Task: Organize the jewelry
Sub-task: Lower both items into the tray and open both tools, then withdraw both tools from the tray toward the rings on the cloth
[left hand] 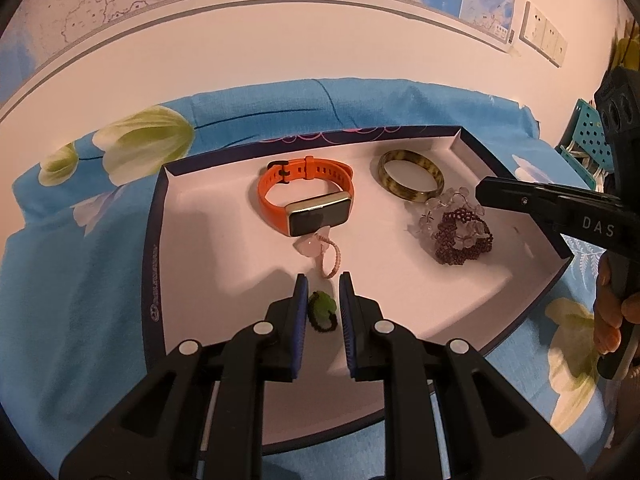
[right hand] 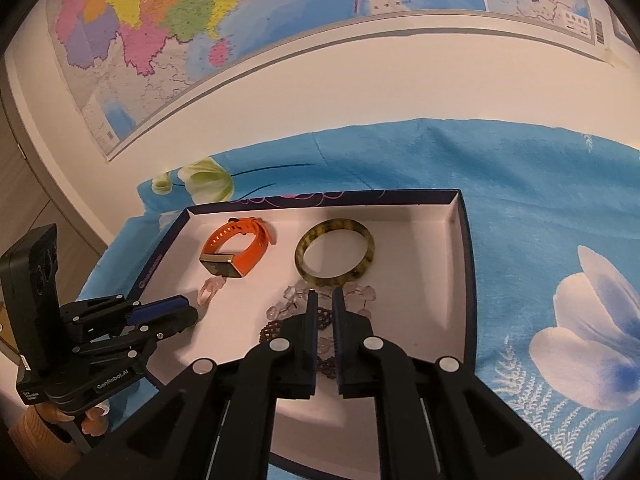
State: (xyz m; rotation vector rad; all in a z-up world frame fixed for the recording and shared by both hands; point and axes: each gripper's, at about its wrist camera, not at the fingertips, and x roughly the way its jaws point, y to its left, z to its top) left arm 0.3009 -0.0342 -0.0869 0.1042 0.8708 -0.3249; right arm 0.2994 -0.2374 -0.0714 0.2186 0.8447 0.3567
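While a coloured wall map [right hand: 168, 20] hangs behind, blue floral cloth [right hand: 540, 200] under white-lined navy box [left hand: 154, 240], left tool [left hand: 323, 292] parted around green hair tie [left hand: 321, 308], right tool [right hand: 325, 308] slightly parted over dark purple beaded bracelet [left hand: 460, 240].

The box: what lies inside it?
In the box: an orange watch, a bangle, clear beads, a purple beaded bracelet, a pink charm and a green piece between the left gripper fingers. The gripper hides the near floor.

Between the left gripper's [left hand: 323, 280] jaws lies a small pendant [left hand: 322, 307], inside the tray [left hand: 154, 280]. Just ahead of them sits a corded charm [left hand: 316, 249], and beyond it the watch [left hand: 306, 196]. Ahead to their right lie the beaded bracelets [left hand: 456, 230], with the bangle [left hand: 411, 176] behind. The right gripper's [right hand: 325, 296] jaws hang over those bracelets.
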